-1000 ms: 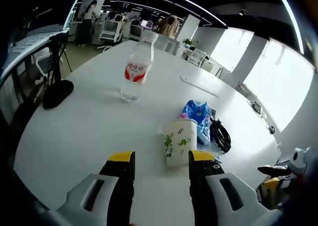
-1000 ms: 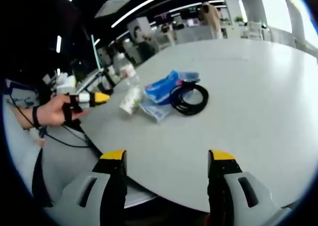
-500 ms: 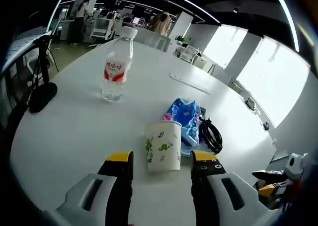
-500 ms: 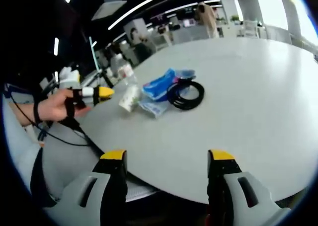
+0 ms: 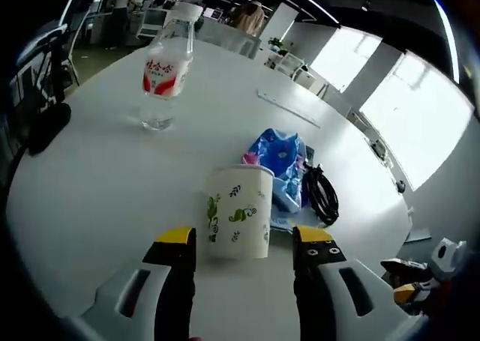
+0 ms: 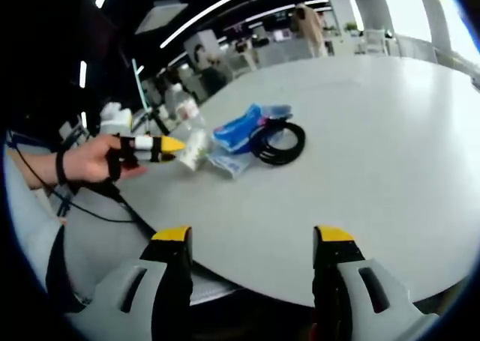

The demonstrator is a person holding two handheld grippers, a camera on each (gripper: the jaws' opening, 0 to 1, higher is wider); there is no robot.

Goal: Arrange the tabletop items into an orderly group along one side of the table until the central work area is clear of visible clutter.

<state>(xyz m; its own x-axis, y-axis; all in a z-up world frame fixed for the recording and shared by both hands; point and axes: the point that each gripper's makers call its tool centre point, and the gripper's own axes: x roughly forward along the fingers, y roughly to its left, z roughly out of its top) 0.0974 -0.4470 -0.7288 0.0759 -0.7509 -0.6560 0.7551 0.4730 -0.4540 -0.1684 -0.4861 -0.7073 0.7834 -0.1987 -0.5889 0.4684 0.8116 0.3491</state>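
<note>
Left gripper view: left gripper [image 5: 244, 240] jaws wide apart, gripping nothing — paper cup [image 5: 238, 212] stands upright just ahead, between the tips. Water bottle [image 5: 163, 71] upright, well apart up the table [image 5: 97, 183]. Blue packet [image 5: 281, 161] and black cable coil [image 5: 322, 195] touching, just beside cup.

Right gripper view: right gripper [image 6: 253, 240] gaping, empty, low at table edge. Packet, coil, cup clustered mid-table.

Judgement: nothing lined up along a side — grouping barely begun; cup looks first.

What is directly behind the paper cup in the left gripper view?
A blue plastic package lies behind the paper cup, with a coiled black cable beside it. The cup hides the package's near edge.
</note>
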